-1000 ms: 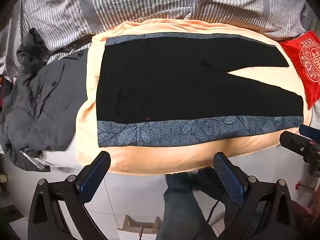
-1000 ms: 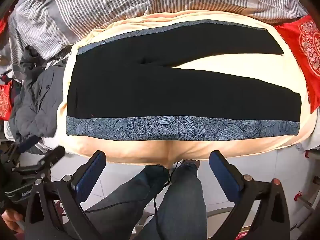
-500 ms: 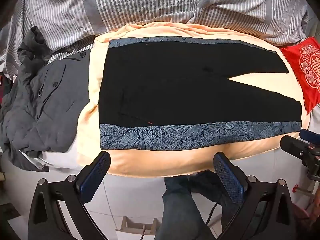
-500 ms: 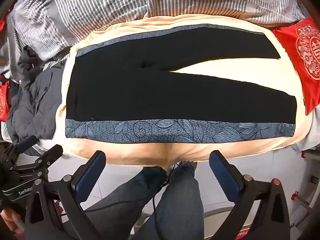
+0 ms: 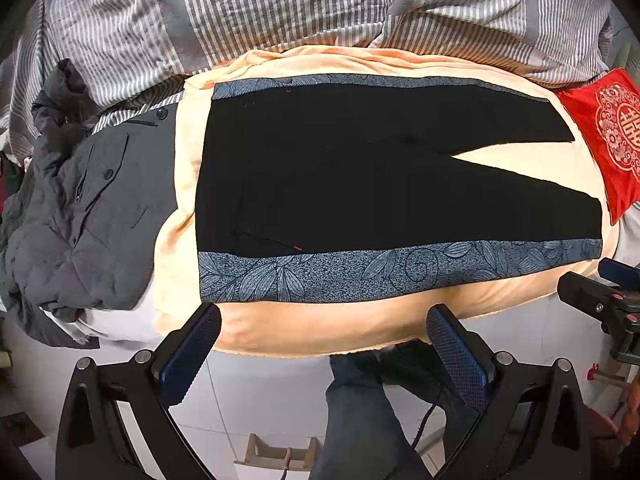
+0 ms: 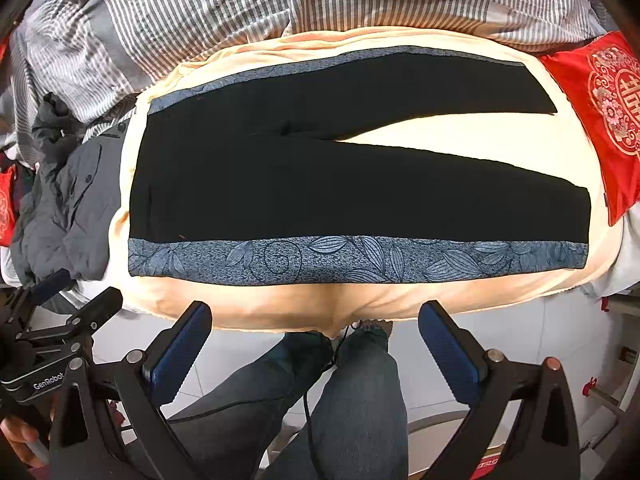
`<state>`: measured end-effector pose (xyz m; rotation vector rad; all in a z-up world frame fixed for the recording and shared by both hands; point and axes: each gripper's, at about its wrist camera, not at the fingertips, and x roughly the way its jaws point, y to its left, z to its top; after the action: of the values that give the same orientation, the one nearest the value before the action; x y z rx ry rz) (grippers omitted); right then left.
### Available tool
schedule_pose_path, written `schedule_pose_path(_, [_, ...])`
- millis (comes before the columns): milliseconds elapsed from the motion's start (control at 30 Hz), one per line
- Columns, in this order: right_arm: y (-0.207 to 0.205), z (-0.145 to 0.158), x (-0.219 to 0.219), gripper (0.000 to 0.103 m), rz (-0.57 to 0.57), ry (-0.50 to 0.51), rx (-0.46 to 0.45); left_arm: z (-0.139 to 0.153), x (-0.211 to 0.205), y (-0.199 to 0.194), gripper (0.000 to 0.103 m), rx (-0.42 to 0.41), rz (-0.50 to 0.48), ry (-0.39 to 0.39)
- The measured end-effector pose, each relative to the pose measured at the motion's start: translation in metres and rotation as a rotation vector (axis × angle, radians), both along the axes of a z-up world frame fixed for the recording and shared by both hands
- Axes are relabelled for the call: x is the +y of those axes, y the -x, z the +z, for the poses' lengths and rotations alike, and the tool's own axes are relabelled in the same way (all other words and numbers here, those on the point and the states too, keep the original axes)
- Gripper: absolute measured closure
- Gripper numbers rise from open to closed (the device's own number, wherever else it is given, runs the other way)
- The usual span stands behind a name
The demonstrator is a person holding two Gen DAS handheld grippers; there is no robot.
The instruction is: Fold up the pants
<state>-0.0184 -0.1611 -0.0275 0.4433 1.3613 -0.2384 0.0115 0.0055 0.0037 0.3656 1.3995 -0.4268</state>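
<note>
Two grippers hang over white floor tiles short of the bed edge, left gripper (image 5: 322,344) and right gripper (image 6: 314,340) both spread wide, holding nothing. Pants (image 5: 360,184) lie flat on a peach blanket (image 5: 320,328) — waist left, legs splayed right. Grey jacket (image 5: 92,208) sits left, red cushion (image 5: 612,136) right, striped duvet (image 5: 280,8) behind. Since a second ago both views have drawn slightly back — pants unmoved.

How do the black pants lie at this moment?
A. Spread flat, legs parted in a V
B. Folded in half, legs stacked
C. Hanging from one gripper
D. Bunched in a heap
A: the black pants lie flat on the peach blanket, with blanket showing between the two legs.
</note>
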Motion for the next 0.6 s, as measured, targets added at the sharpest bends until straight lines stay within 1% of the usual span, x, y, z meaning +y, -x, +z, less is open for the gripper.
schedule_pose_path(600, [0.0052,-0.0012,0.0065,0.0,-0.01,0.004,0.008,0.0005,0.0041,0.001,0.0,-0.01,-0.009,-0.008])
